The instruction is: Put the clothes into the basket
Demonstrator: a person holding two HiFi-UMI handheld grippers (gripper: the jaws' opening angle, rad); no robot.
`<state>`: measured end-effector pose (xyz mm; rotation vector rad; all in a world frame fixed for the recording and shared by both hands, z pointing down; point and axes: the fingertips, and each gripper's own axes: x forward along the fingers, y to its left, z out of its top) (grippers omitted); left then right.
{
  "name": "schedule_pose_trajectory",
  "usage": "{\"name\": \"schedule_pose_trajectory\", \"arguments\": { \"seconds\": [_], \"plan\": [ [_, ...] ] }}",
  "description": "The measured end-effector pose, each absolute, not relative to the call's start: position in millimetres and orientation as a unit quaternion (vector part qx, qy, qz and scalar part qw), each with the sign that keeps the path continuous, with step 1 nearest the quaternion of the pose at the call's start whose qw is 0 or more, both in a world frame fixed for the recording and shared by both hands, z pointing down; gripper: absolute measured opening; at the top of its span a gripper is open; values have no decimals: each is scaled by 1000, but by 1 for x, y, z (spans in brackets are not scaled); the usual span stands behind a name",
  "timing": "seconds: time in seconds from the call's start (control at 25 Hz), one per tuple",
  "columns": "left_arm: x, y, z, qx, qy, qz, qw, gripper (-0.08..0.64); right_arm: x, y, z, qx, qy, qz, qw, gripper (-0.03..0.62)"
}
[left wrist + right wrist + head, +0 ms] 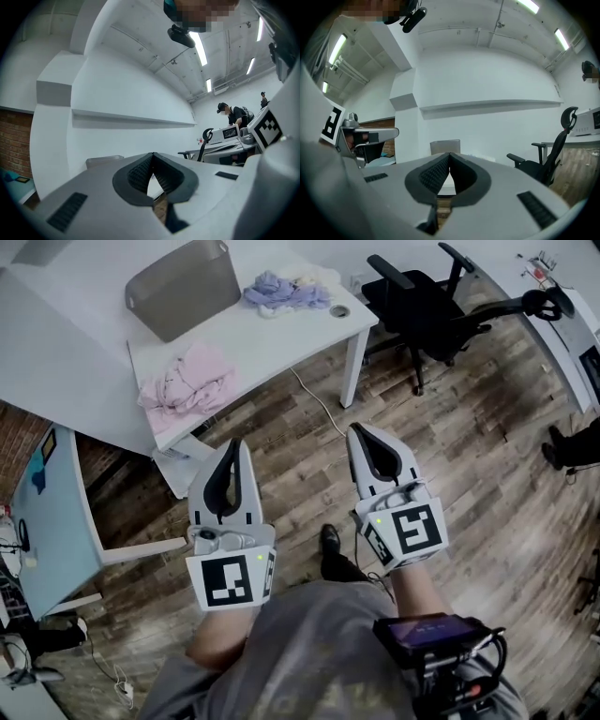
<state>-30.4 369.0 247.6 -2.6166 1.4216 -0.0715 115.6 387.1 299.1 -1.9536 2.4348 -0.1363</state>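
Pink clothes [187, 381] lie bunched at the near left edge of the white surface [272, 338]. A lavender pile of clothes [281, 292] sits toward its far right corner. The grey basket [183, 287] stands at the far left of the surface, well apart from both heaps and with nothing visible inside it. Both grippers hang over the wooden floor [469, 427], near the surface but short of it, and point level toward it. The left gripper [234, 448] has its jaws closed tip to tip with nothing between them. The right gripper [361, 434] is the same, pressed together and empty. A black office chair [422, 301] stands to the right of the surface.
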Motion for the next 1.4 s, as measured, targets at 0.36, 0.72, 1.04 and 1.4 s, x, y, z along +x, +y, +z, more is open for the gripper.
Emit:
{"name": "schedule_pose_trajectory", "arguments": {
  "seconds": [0.36, 0.72, 1.04, 1.4],
  "plan": [
    [6, 339, 220, -872, 480, -11, 94, 9, 155, 347, 262, -625, 781, -9, 24, 6],
    [9, 290, 231, -868, 489, -8, 86, 9, 153, 292, 274, -611, 792, -13, 15, 7],
    [18, 216, 246, -869, 491, -6, 66, 9, 162, 219, 290, -608, 793, -24, -4, 7],
    [25, 113, 268, -872, 488, -11, 43, 9, 166, 120, 314, -608, 793, -38, -19, 8]
  ]
}}
